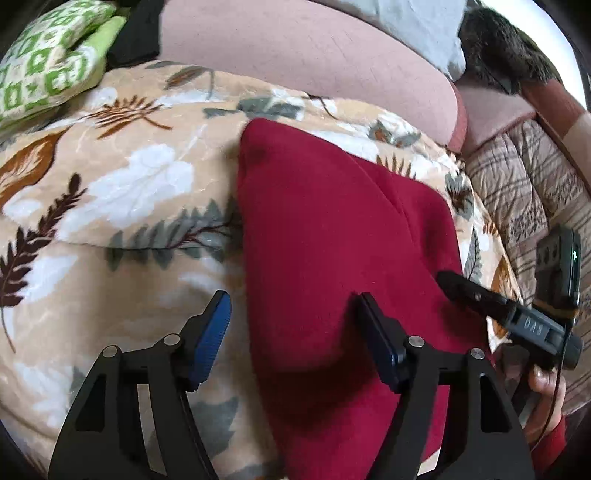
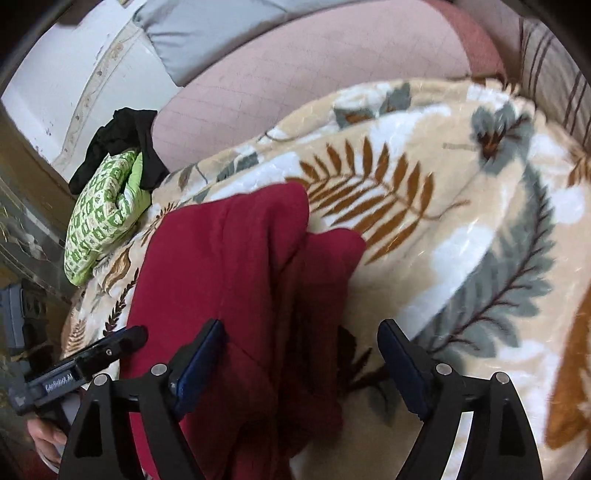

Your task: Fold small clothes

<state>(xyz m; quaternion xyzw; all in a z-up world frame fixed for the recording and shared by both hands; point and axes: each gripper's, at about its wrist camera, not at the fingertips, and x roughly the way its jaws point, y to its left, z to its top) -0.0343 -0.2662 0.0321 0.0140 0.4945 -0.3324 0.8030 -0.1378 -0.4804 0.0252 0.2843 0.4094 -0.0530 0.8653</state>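
A dark red garment (image 1: pixel 332 236) lies on a beige leaf-print blanket (image 1: pixel 122 192). My left gripper (image 1: pixel 293 306) is open and empty above the garment's left edge, its right finger over the red cloth. In the right wrist view the same garment (image 2: pixel 236 266) lies bunched with a fold down its middle. My right gripper (image 2: pixel 299 332) is open and empty over its right edge. The right gripper (image 1: pixel 480 295) also shows at the garment's right side in the left wrist view. The left gripper (image 2: pixel 110 345) shows at the lower left of the right wrist view.
A green-patterned folded cloth (image 1: pixel 51 62) lies at the blanket's far left, with a black garment (image 2: pixel 125 144) on it. A pink cushion (image 1: pixel 314 51) and a grey pillow (image 2: pixel 207 29) lie beyond. A striped quilt (image 1: pixel 524 184) lies to the right.
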